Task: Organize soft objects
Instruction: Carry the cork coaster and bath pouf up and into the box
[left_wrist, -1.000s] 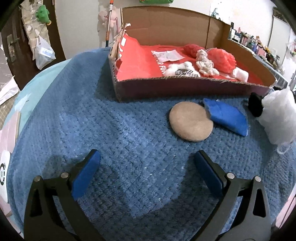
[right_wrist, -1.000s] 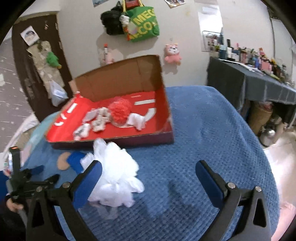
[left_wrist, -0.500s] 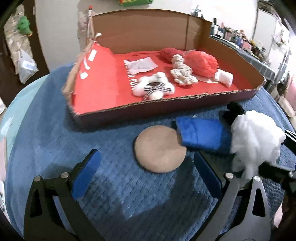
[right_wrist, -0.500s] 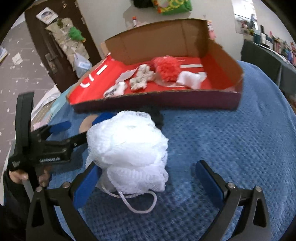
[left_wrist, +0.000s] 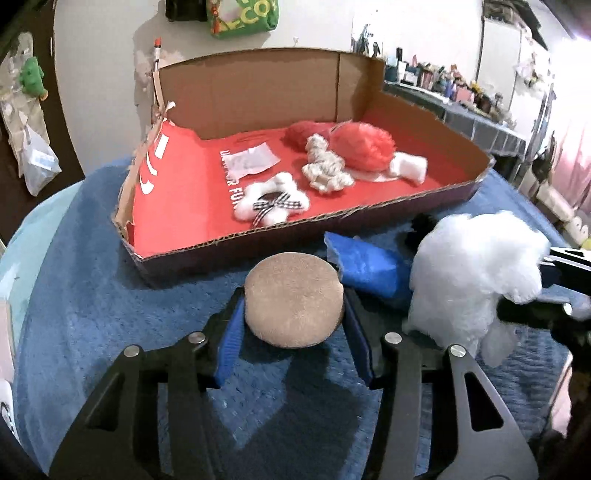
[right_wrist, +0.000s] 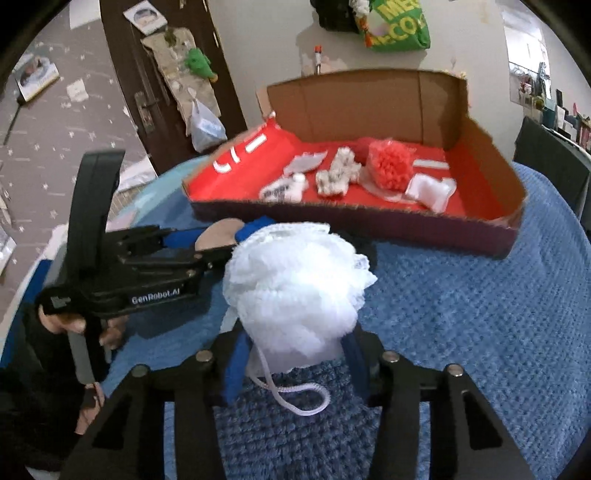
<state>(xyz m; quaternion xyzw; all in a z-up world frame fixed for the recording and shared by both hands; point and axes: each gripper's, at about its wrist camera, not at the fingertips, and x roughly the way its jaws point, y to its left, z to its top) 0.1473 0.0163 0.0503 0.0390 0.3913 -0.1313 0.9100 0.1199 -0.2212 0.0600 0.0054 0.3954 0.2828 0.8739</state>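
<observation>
A round tan sponge pad (left_wrist: 293, 291) lies on the blue blanket in front of the cardboard box (left_wrist: 258, 236). My left gripper (left_wrist: 293, 306) is closing, and its blue pads press on the sponge's two sides. That gripper (right_wrist: 212, 243) also shows from the side in the right wrist view. The white mesh pouf (right_wrist: 295, 280) sits between the pads of my right gripper (right_wrist: 295, 343), whose jaws are closing and squeeze its lower part. Its cord loop (right_wrist: 303, 398) trails on the blanket. A blue cloth pouch (left_wrist: 369, 269) and a small black item (left_wrist: 421, 225) lie between sponge and pouf.
The red-lined box holds a red pouf (left_wrist: 362, 144), a cream knitted toy (left_wrist: 325, 170), a white bow toy (left_wrist: 273, 201) and a small white pillow (left_wrist: 408, 168). A person's hand (right_wrist: 74, 325) grips the left handle. A cluttered dark table (right_wrist: 554, 155) stands at the right.
Both grippers went from wide open to closed in on objects. The left came forward around the tan sponge; the right moved in around the white pouf and squeezed it.
</observation>
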